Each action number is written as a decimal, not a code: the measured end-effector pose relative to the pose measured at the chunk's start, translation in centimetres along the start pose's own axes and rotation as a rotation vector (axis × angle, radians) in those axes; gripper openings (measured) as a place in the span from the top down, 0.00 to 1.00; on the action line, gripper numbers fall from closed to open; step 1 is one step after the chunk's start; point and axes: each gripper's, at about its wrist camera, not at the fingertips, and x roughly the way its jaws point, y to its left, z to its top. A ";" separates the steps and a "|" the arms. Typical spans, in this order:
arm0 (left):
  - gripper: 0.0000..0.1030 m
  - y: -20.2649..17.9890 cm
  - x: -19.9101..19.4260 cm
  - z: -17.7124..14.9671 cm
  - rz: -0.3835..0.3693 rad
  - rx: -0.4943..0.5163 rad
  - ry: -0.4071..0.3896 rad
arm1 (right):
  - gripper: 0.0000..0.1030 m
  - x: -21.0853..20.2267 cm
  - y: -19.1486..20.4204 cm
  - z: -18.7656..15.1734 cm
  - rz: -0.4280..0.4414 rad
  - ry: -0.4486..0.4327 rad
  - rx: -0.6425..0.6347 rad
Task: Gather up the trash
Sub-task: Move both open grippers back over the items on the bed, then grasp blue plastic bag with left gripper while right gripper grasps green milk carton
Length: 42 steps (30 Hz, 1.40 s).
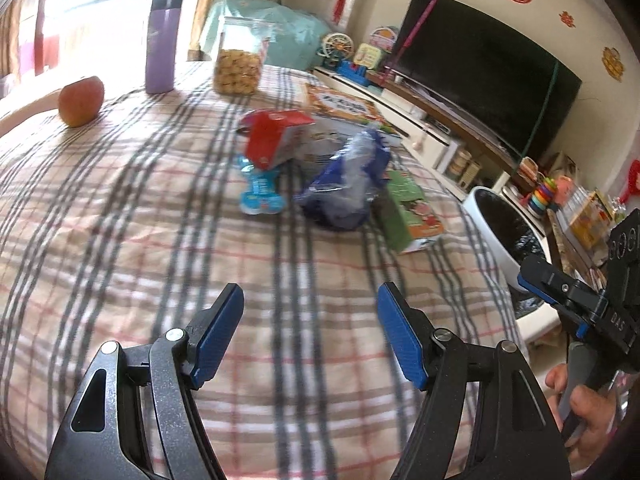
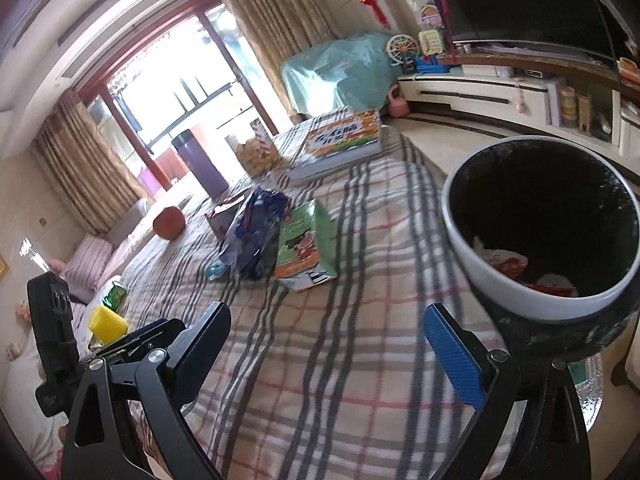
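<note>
On the plaid-covered table [image 1: 120,208] lies a cluster of litter: a red and white carton [image 1: 276,138], a crumpled blue plastic bag [image 1: 346,182], a light blue wrapper [image 1: 260,196] and a green carton [image 1: 408,208]. From the right wrist view the blue bag [image 2: 256,228] and green carton [image 2: 306,240] lie ahead. My left gripper [image 1: 310,334] hovers open over bare cloth, short of the litter. Open too, the right gripper [image 2: 334,350] holds nothing. A white bin [image 2: 540,224] with a black liner stands at the table's right edge, with red and white scraps inside.
An apple [image 1: 81,101], a purple flask [image 1: 163,42], a jar of snacks [image 1: 239,60] and a picture book [image 1: 344,108] stand at the far side. A TV [image 1: 484,72] on a low cabinet lies beyond the table. A hand [image 1: 584,412] holds the other gripper's handle at right.
</note>
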 end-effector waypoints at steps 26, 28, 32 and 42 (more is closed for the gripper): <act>0.26 -1.7 6.6 6.0 -0.085 0.123 0.029 | 0.06 5.1 0.0 2.9 -0.003 0.049 -0.015; 0.26 -1.9 7.4 6.5 -0.082 0.126 0.026 | 0.06 5.2 -0.2 3.0 -0.001 0.047 -0.008; 0.59 -1.8 8.3 6.4 -0.101 0.149 0.039 | 0.06 5.8 -0.1 3.1 0.004 0.053 -0.011; 0.64 1.2 3.0 3.3 -0.090 0.069 0.021 | 0.08 9.6 2.7 3.3 -0.004 0.107 -0.121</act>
